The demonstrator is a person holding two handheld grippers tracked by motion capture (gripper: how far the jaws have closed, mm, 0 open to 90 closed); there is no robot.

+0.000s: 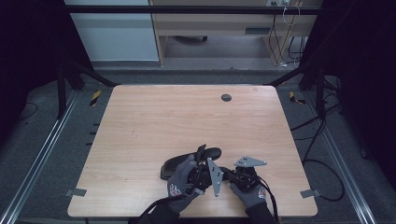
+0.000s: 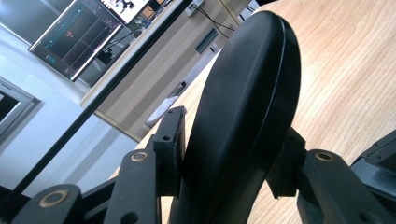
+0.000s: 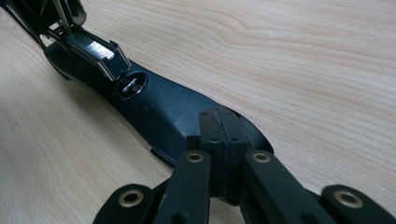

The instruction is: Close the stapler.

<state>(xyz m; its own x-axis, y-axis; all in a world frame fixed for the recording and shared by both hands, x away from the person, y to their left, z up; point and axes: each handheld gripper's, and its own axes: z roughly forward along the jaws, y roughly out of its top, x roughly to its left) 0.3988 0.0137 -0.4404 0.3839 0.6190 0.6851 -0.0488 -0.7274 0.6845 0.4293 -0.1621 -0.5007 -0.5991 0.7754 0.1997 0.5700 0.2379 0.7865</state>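
A black stapler [image 1: 180, 163] lies swung open near the table's front edge. In the left gripper view its rounded black top arm [image 2: 247, 93] stands up between my left gripper's [image 2: 229, 140] jaws, and both pads press on its sides. That left gripper [image 1: 201, 156] is held by a gloved hand just behind the stapler. My right gripper [image 3: 224, 126] is shut, with its joined tips resting on the stapler's black base [image 3: 159, 107]. Farther along the base the shiny metal staple channel [image 3: 95, 51] is lifted. In the high view the right gripper [image 1: 227, 171] comes in from the right.
The wooden table [image 1: 187, 112] has a round cable hole [image 1: 226, 97] near its far edge. Metal rails run along both sides, and cables [image 1: 317, 154] lie on the floor at the right. A wooden desk [image 1: 224, 23] stands behind the table.
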